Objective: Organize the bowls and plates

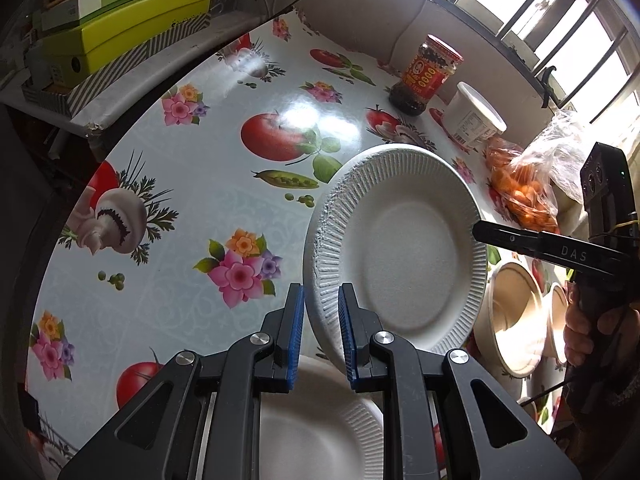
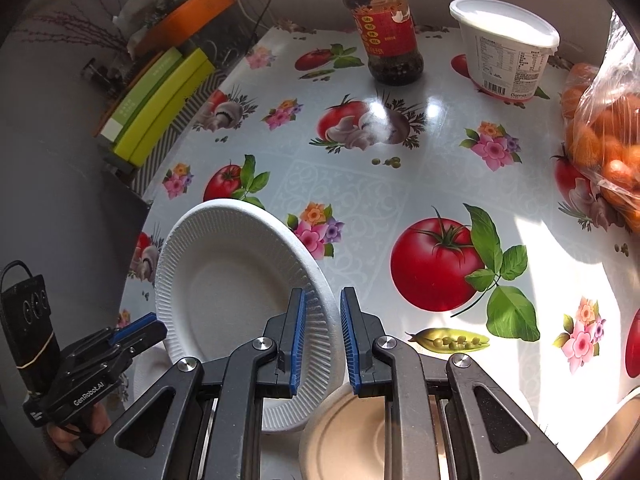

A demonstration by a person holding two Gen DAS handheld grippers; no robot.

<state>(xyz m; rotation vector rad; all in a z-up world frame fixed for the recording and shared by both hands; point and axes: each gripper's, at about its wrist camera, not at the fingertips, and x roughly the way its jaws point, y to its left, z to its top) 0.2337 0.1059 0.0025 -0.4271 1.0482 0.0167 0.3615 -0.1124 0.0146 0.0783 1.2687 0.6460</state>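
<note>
Plate (image 1: pixel 404 256), white paper with a ribbed rim, held tilted above the table (image 1: pixel 208 152)

Left wrist view: left gripper (image 1: pixel 321 332) nearly closed, its blue pads pinching the plate's near rim. Right gripper (image 1: pixel 480 232) reaches in from the right and meets the far rim; whether it clamps there cannot be told from this side. Second plate (image 1: pixel 320 420) lies flat just under the left gripper. Two tan bowls (image 1: pixel 516 312) lie on their sides to the right, near the hand (image 1: pixel 580 332) holding the right gripper. Jar (image 1: pixel 428 76), tub (image 1: pixel 472 116) and bag of oranges (image 1: pixel 524 184) stand along the far edge.

Right wrist view: right gripper (image 2: pixel 322 336) nearly closed on the plate's (image 2: pixel 224 280) rim, ribbing between the pads. Left gripper (image 2: pixel 140 330) at lower left, touching the opposite rim. Bowl (image 2: pixel 352 436) below the fingers, rim up. Jar (image 2: pixel 380 28), tub (image 2: pixel 508 48) and oranges (image 2: pixel 600 132) beyond.

Handling, as judged: very light, thin and bendable, so it should flex or crease under a hard pinch. Matte paper, not slippery. The ribbed rim is the stiffest place to grip; two opposite rim holds should keep it from folding
</note>
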